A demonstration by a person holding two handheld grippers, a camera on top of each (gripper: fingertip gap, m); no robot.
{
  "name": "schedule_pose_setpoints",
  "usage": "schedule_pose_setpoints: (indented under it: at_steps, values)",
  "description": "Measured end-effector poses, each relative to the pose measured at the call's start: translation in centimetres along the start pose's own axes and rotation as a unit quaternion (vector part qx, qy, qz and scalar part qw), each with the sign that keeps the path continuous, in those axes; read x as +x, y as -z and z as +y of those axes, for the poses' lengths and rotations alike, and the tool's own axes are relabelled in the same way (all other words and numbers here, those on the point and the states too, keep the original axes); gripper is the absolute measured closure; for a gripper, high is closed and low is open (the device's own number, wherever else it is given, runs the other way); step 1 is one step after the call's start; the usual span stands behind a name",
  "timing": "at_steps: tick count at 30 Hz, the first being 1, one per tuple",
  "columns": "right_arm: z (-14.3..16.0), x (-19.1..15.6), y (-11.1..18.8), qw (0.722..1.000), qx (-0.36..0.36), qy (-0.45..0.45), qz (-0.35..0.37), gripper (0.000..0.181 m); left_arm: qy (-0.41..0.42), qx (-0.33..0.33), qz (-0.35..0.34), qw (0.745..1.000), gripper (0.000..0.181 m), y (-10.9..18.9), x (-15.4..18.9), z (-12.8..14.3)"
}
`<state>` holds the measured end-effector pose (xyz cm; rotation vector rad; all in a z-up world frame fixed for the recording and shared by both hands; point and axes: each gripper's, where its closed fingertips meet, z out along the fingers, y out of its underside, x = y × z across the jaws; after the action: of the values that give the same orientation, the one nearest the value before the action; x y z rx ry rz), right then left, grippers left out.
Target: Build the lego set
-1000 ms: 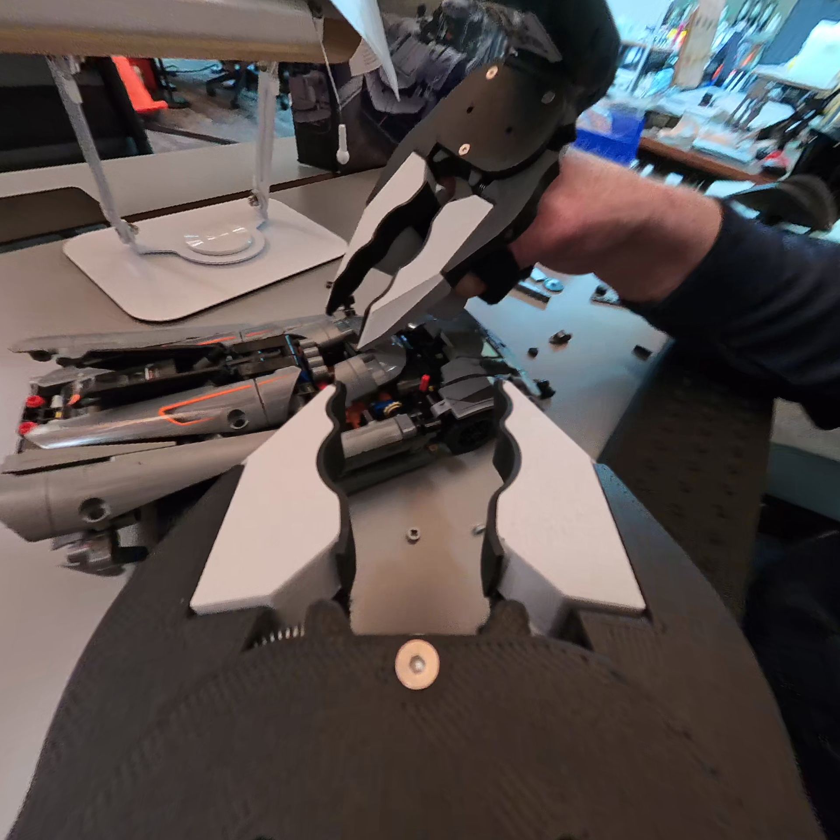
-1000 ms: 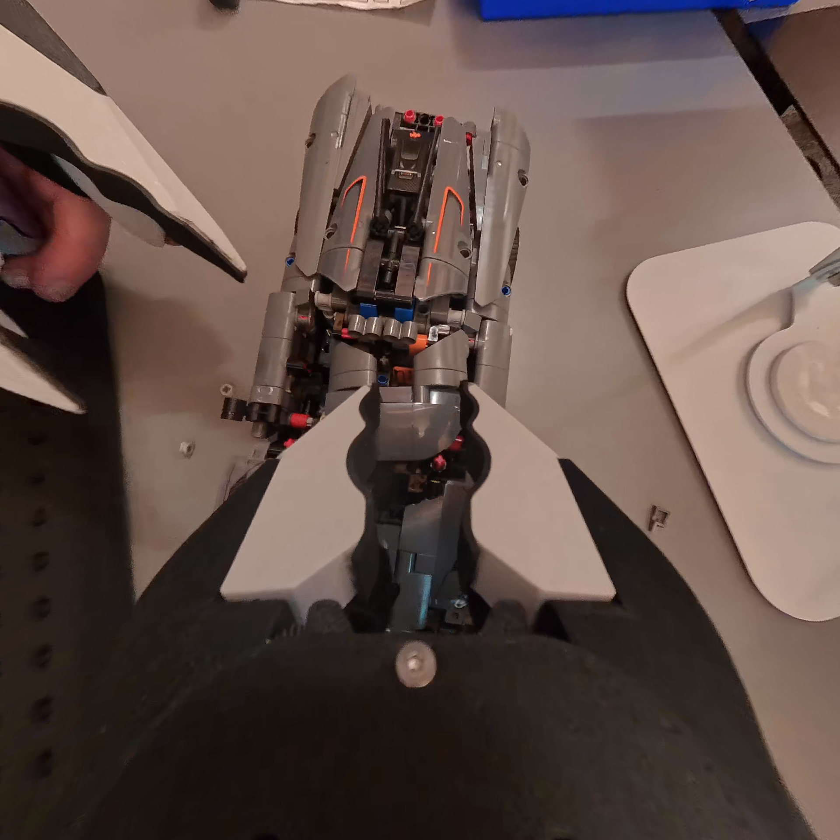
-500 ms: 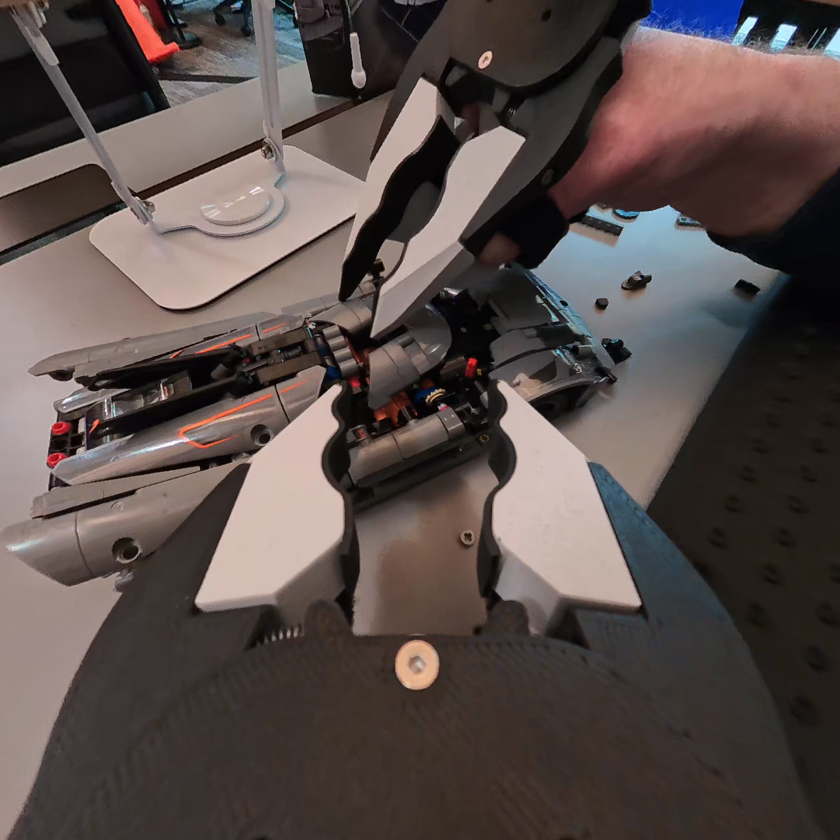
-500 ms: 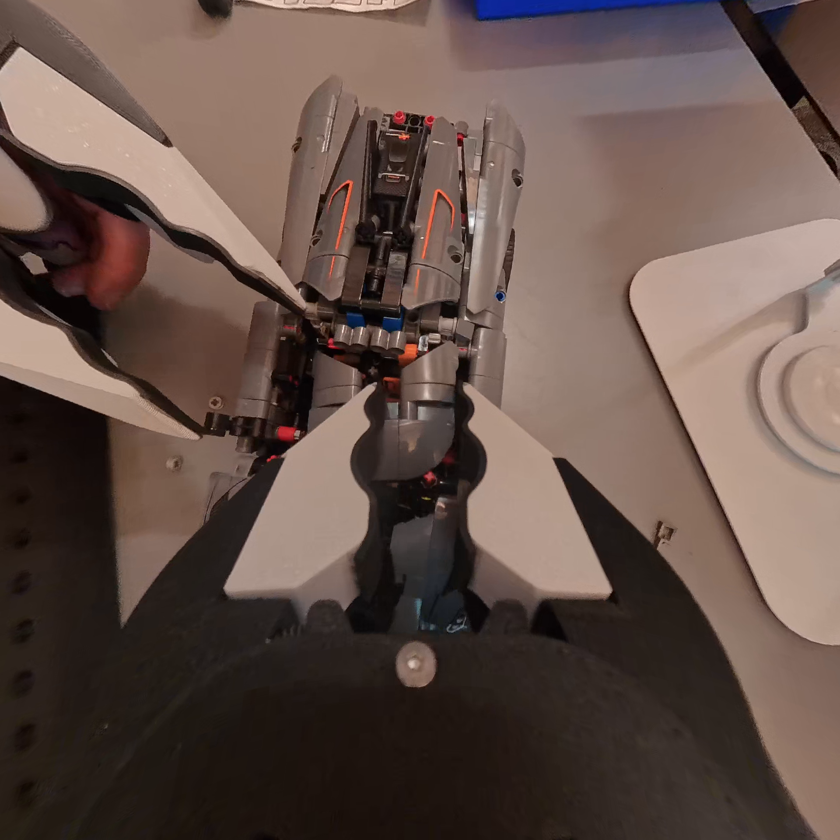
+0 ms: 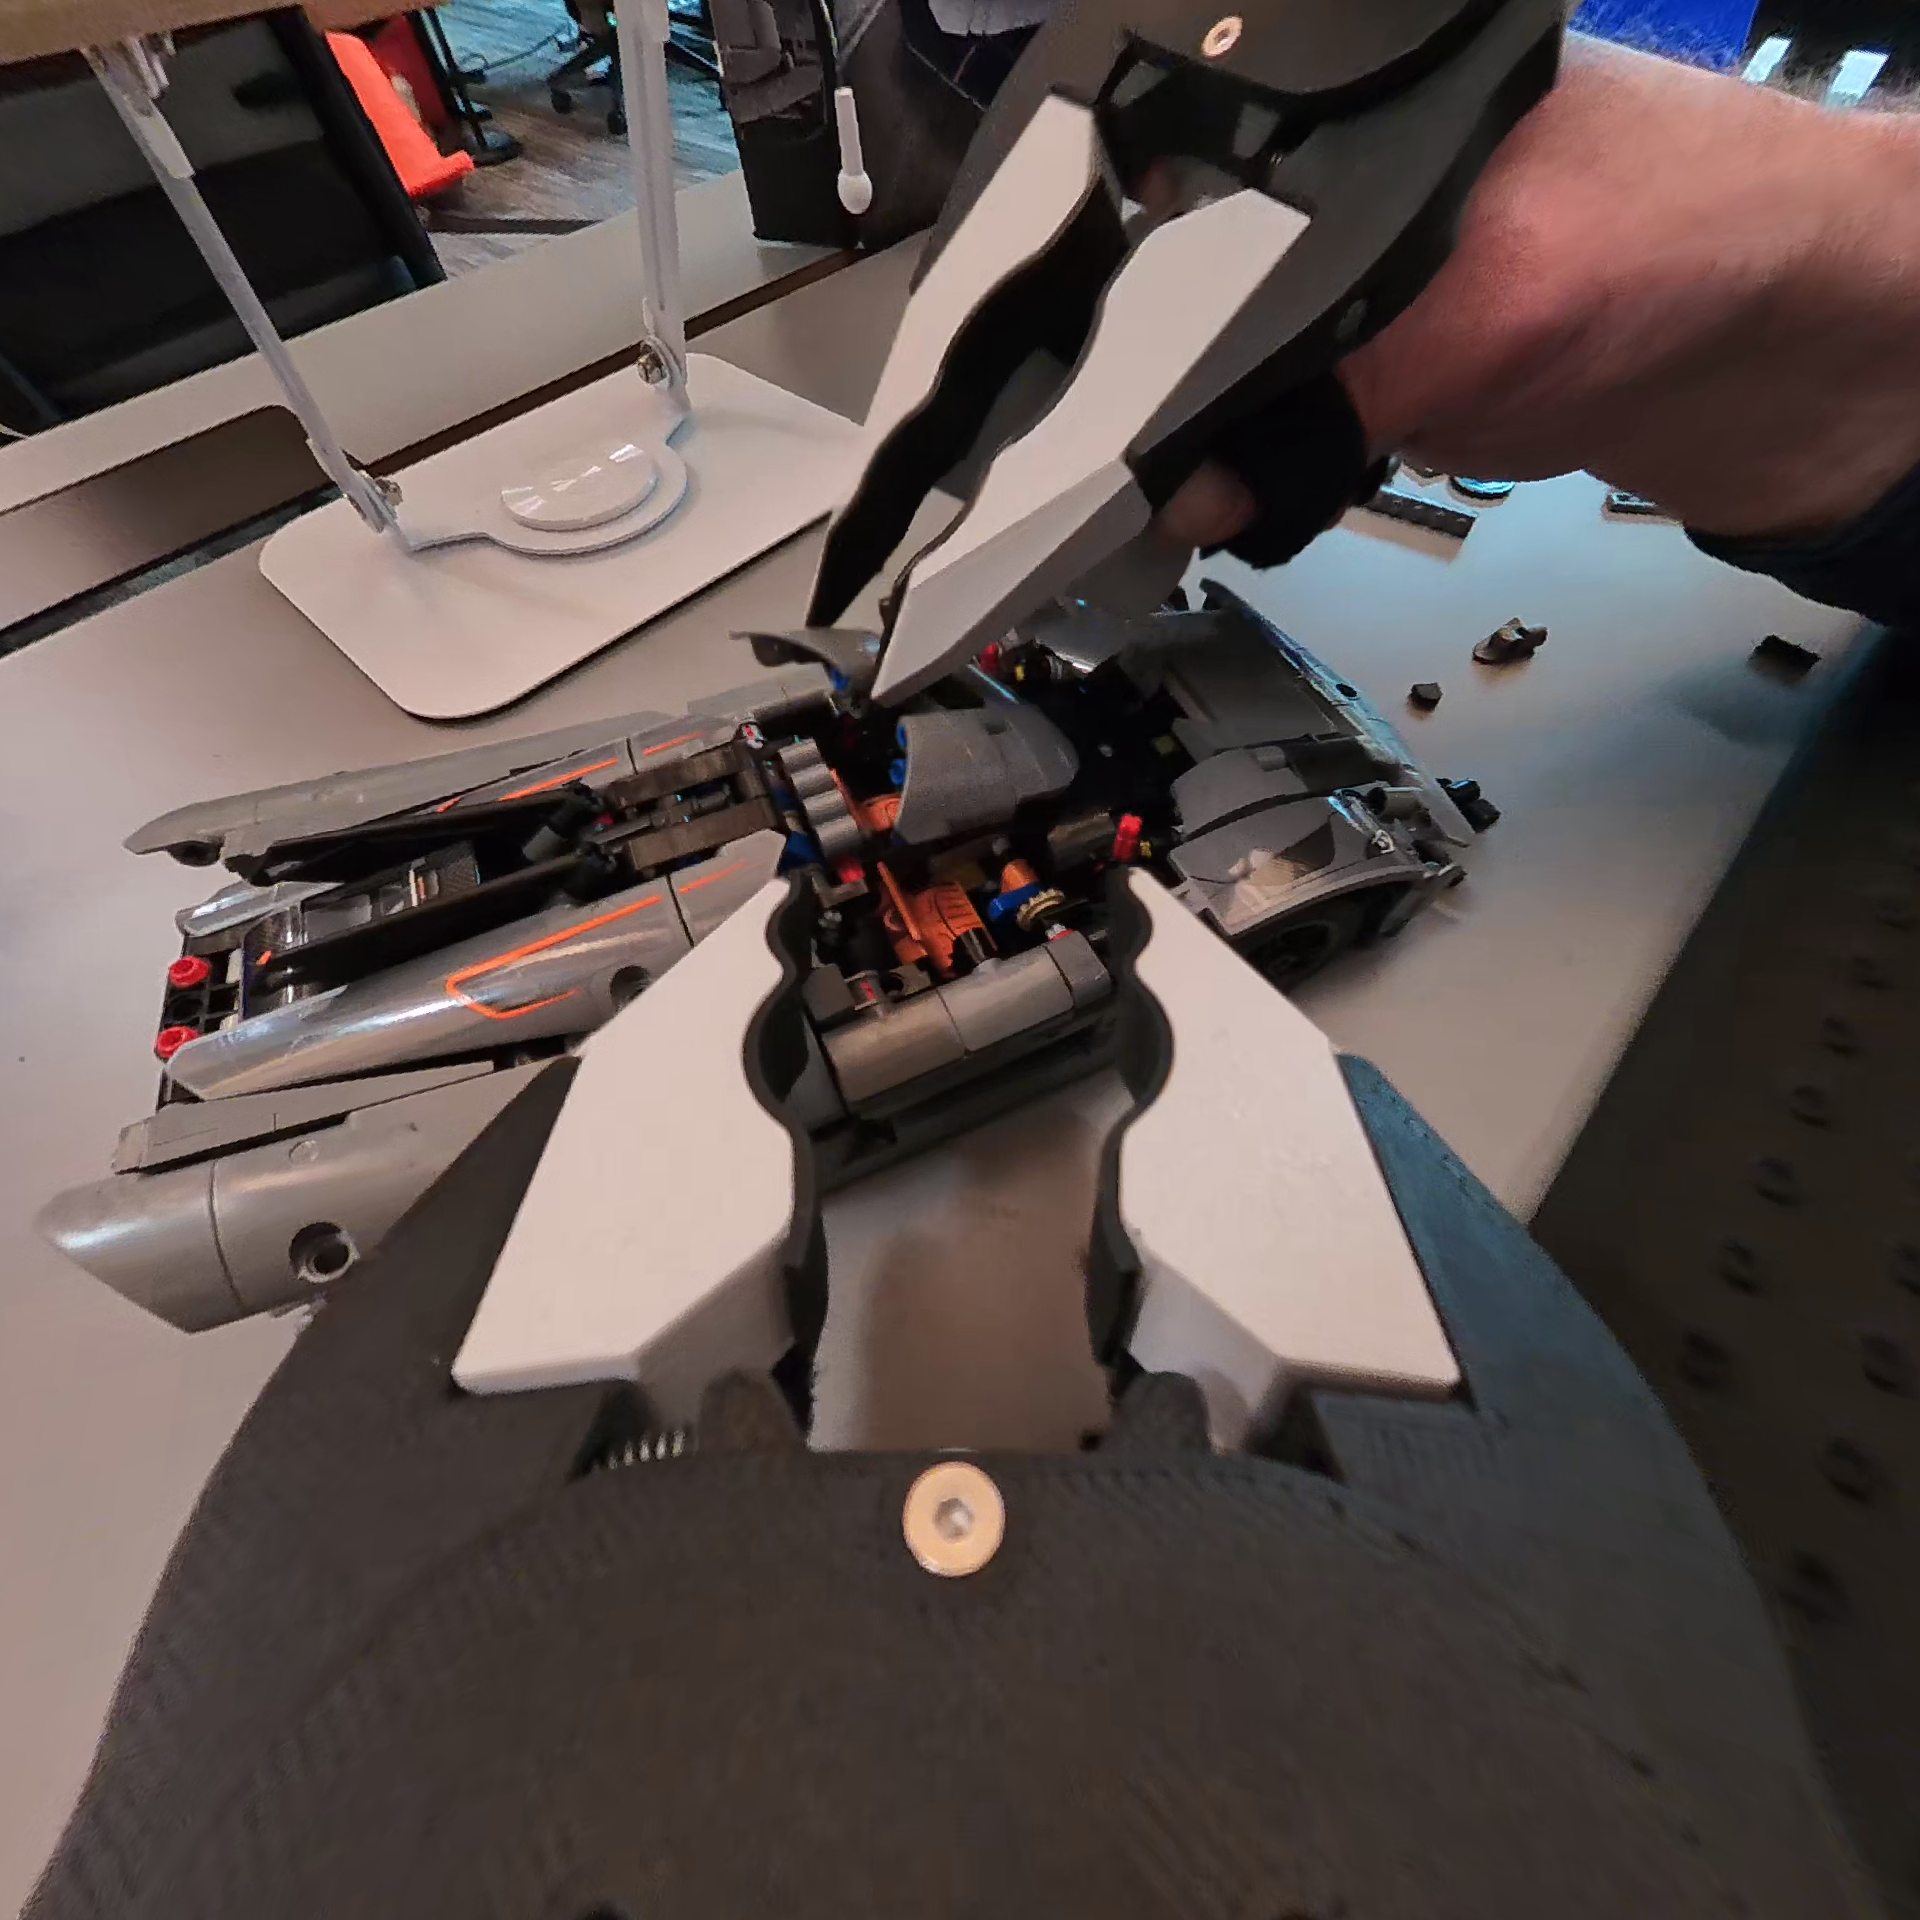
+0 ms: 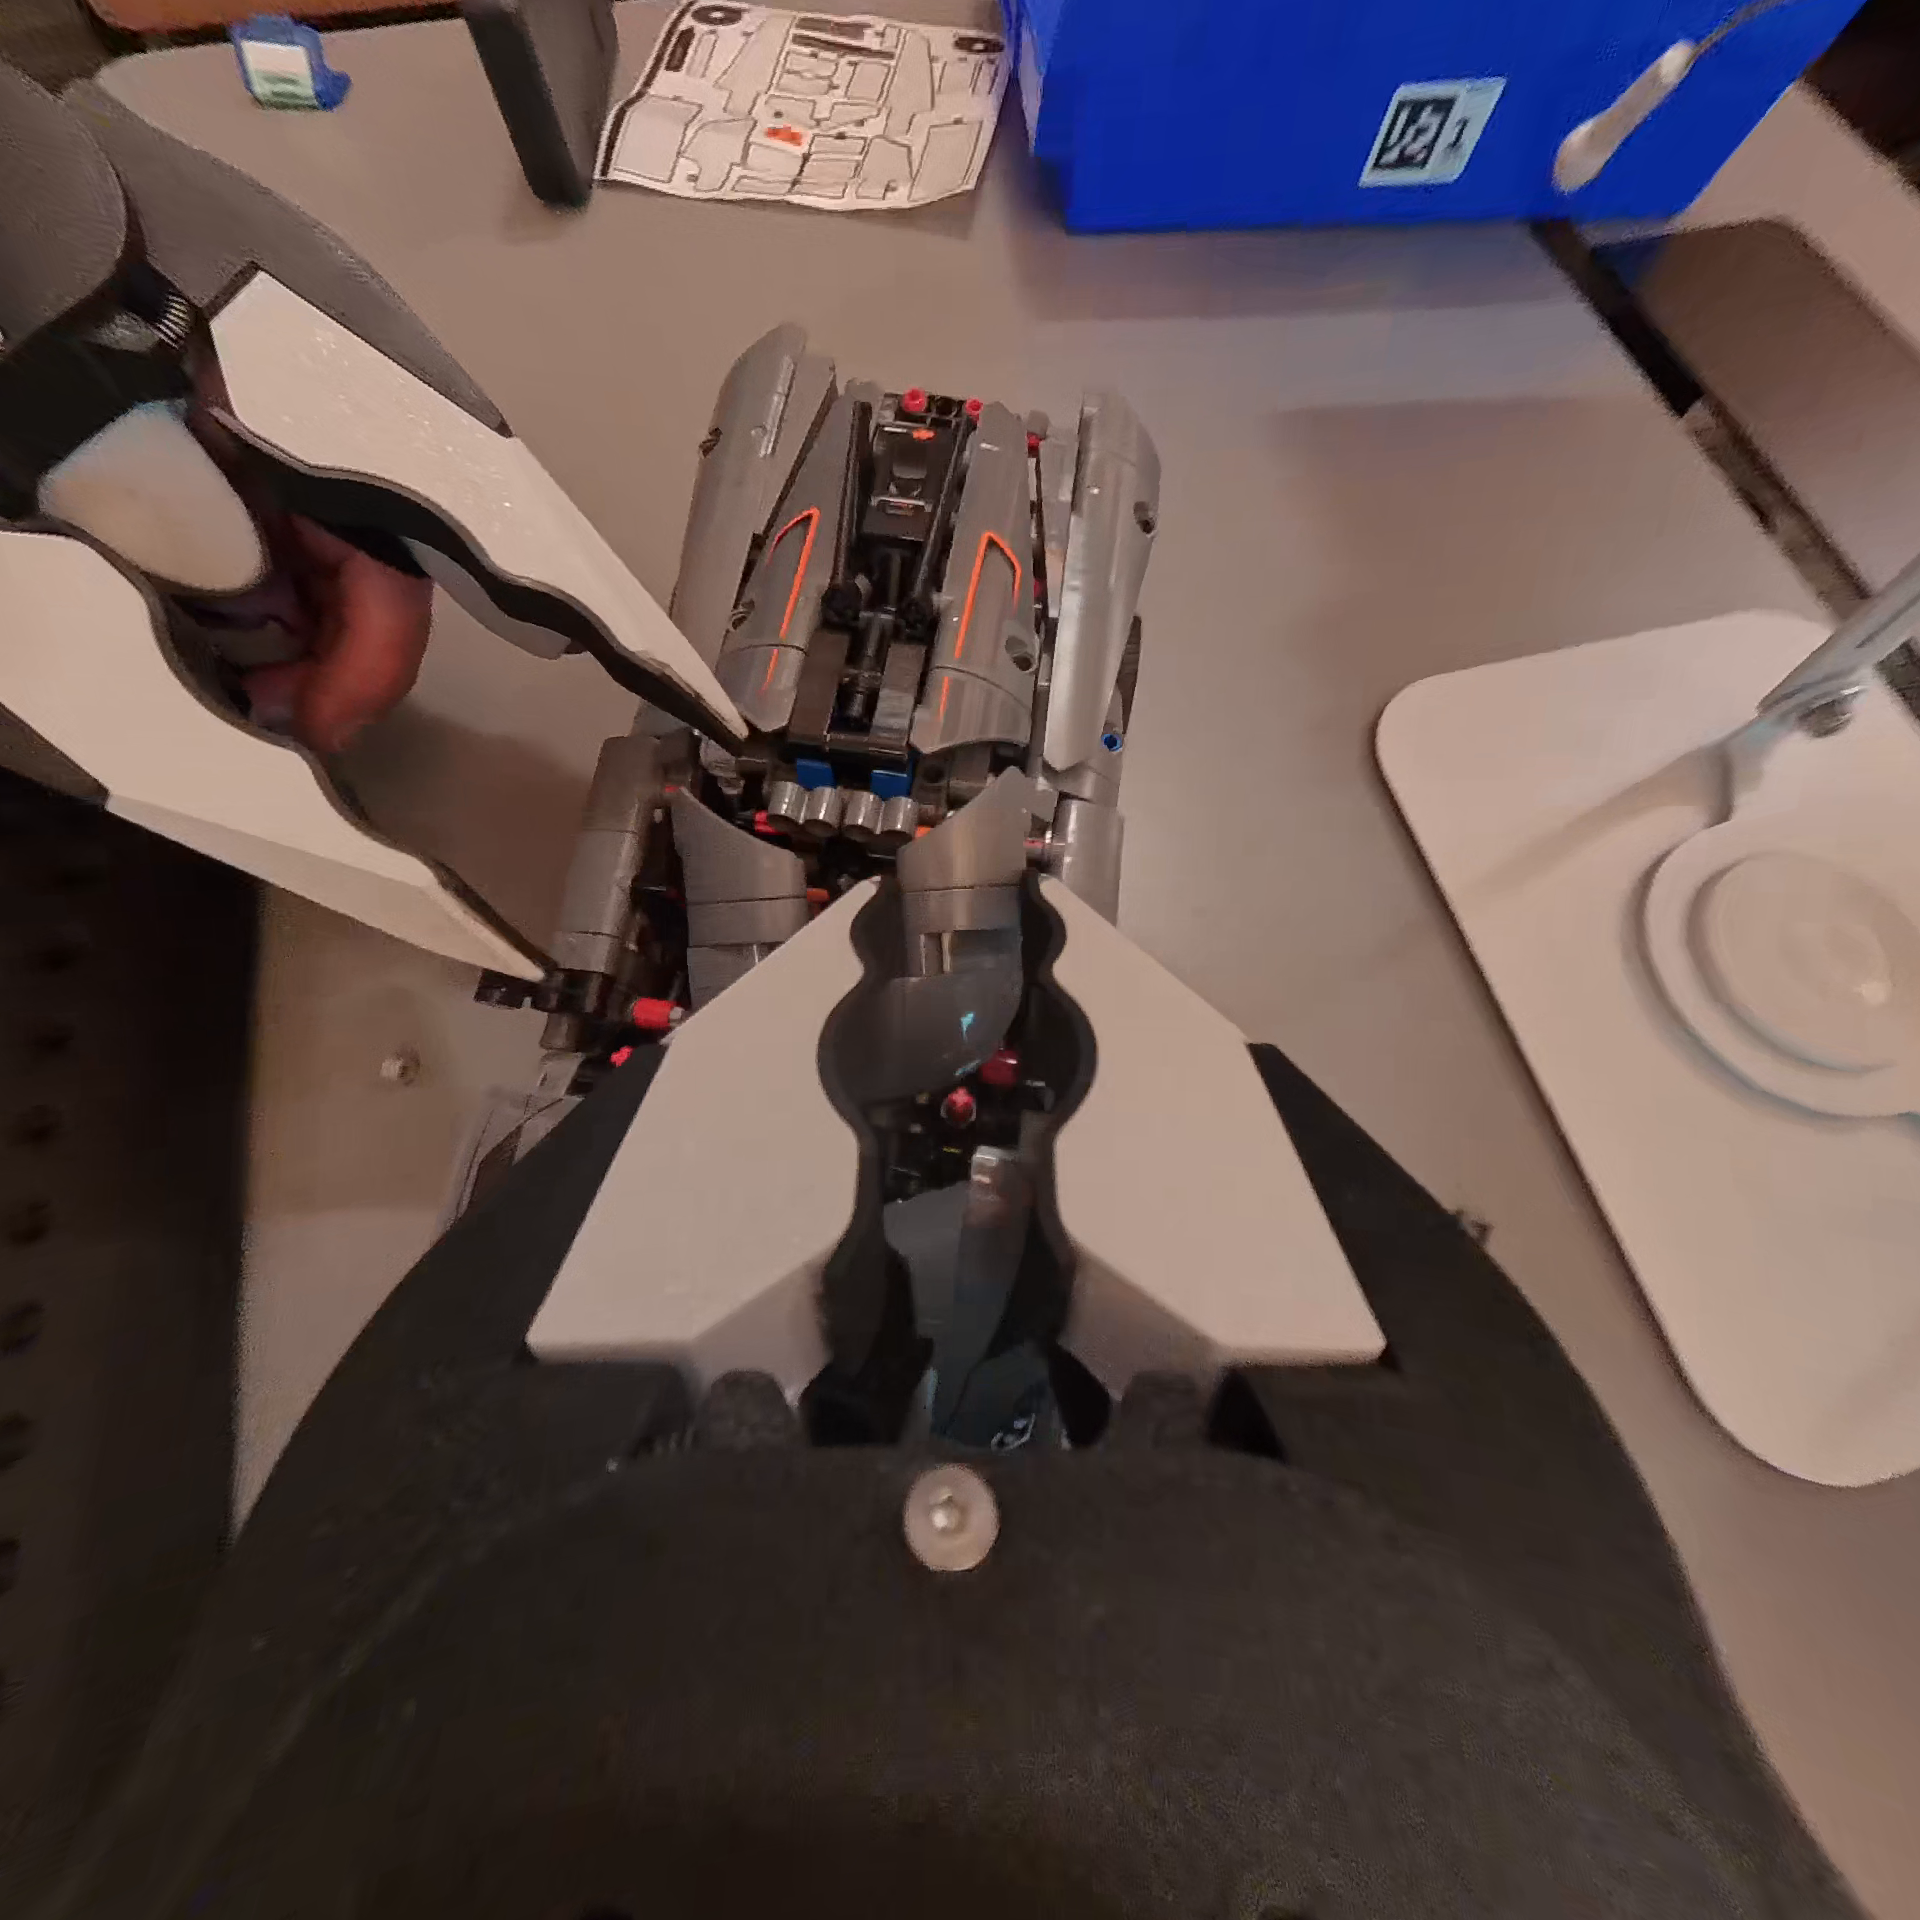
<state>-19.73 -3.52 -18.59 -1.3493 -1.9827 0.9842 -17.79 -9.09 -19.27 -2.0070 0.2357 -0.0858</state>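
Note:
A grey Lego car (image 5: pixel 416 987) with orange lines lies on the grey table; it also shows in the right wrist view (image 6: pixel 894 623). My right gripper (image 6: pixel 956 883) is shut on a grey curved panel (image 6: pixel 956 914) over the car's middle and holds it tilted up. In the left wrist view the right gripper (image 5: pixel 852 665) comes down from above with that panel (image 5: pixel 790 649) at its tips. My left gripper (image 5: pixel 956 894) is open, its fingers straddling the car's near side section. In the right wrist view it (image 6: pixel 636 850) spans the car's left flank.
A white lamp base (image 6: pixel 1662 987) stands right of the car, also visible behind it (image 5: pixel 540 540). A blue bin (image 6: pixel 1351 104) and a sticker sheet (image 6: pixel 800 114) lie at the far edge. Small loose pieces (image 5: pixel 1507 639) lie near a black perforated mat (image 5: pixel 1766 1143). One gripper's finger ends stand about 6 cm off the other's.
My right gripper has raised the grey panel off the car's middle, exposing orange parts beneath. My left gripper has moved in until its fingers straddle the car's side.

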Motion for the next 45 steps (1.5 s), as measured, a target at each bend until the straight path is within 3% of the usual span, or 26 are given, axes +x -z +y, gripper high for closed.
schedule_pose_setpoints:
  at_steps: [6, 9, 17, 21, 29, 35, 39, 41, 45]
  values:
    - [-2.4, -1.4, 0.8, 0.991, 0.069, 0.107, 0.029, 0.161, -0.016, 0.021, -0.02, 0.999, 0.129, 0.2, -0.5, -0.8]
    - [-2.8, -1.9, 1.1, 0.984, 0.079, 0.153, 0.053, 0.181, -0.03, 0.02, -0.028, 0.999, 0.13, 0.1, -0.6, -0.8]
    - [-1.9, -1.8, 0.6, 0.989, 0.061, 0.129, 0.035, 0.175, -0.052, 0.007, -0.027, 0.998, 0.137, -0.5, -0.2, -0.6]
    - [-0.9, -1.9, 0.4, 0.994, 0.031, 0.102, -0.003, 0.151, -0.039, 0.007, -0.033, 0.999, 0.14, -0.4, -0.7, -0.5]
    - [1.1, -2.6, -1.4, 0.985, -0.048, 0.167, 0.013, 0.156, -0.038, 0.001, -0.033, 0.999, 0.141, -0.6, -0.5, -0.3]
    - [0.9, -2.8, -1.1, 0.983, -0.04, 0.178, 0.014, 0.161, -0.034, 0.0, -0.035, 0.999, 0.142, -0.6, -0.7, -0.2]
    - [0.5, -3.0, -0.4, 0.984, -0.022, 0.178, 0.003, 0.181, -0.035, -0.001, -0.035, 0.999, 0.142, -0.7, -0.7, -0.1]
    - [0.7, -2.8, -0.4, 0.985, -0.027, 0.172, 0.003, 0.181, -0.034, -0.002, -0.034, 0.999, 0.142, -0.7, -0.7, 0.0]
    - [1.0, -2.6, -0.7, 0.982, -0.04, 0.183, 0.014, 0.165, -0.031, -0.002, -0.032, 0.999, 0.142, -0.8, -0.8, 0.0]
